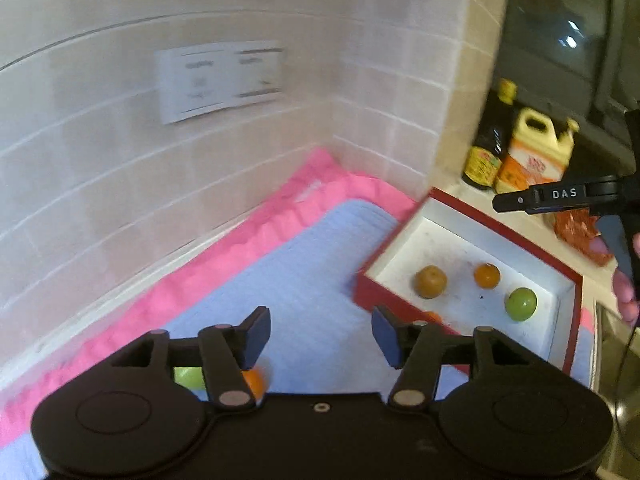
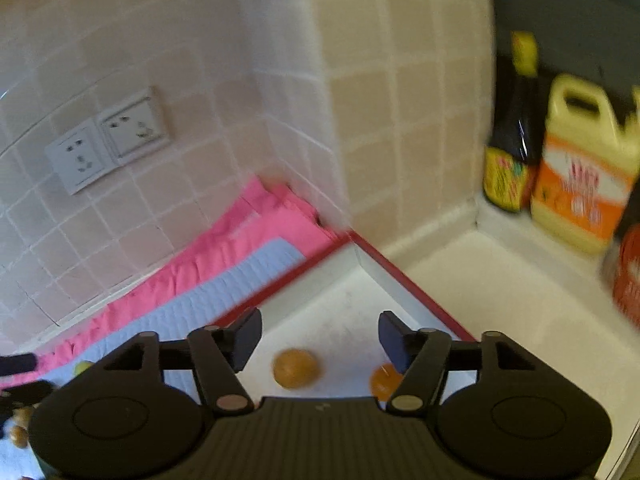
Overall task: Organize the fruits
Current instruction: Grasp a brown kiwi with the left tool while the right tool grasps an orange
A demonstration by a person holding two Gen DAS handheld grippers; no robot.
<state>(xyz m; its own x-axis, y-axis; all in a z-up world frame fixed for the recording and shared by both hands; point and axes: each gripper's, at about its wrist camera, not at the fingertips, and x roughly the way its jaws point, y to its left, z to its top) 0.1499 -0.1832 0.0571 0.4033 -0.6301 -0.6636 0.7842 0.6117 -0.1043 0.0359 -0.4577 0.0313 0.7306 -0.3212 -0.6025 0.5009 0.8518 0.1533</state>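
A red-rimmed white box (image 1: 472, 216) sits on the counter right of a blue mat (image 1: 312, 264). In it lie a brownish-orange fruit (image 1: 430, 281), a small orange fruit (image 1: 487, 275) and a green fruit (image 1: 520, 304). My left gripper (image 1: 320, 338) is open and empty above the mat; a green fruit (image 1: 188, 377) and an orange fruit (image 1: 253, 383) lie on the mat behind its left finger. My right gripper (image 2: 320, 340) is open and empty above the box (image 2: 400, 268), over the brownish fruit (image 2: 295, 368) and the orange fruit (image 2: 383, 382). It also shows in the left wrist view (image 1: 516, 200).
A pink cloth (image 1: 248, 236) lies under the blue mat along the tiled wall. A dark sauce bottle (image 2: 512, 128), a yellow oil jug (image 2: 584, 160) and a red packet (image 2: 628, 276) stand in the right corner. Several small fruits (image 2: 20, 424) lie at the left edge on the mat.
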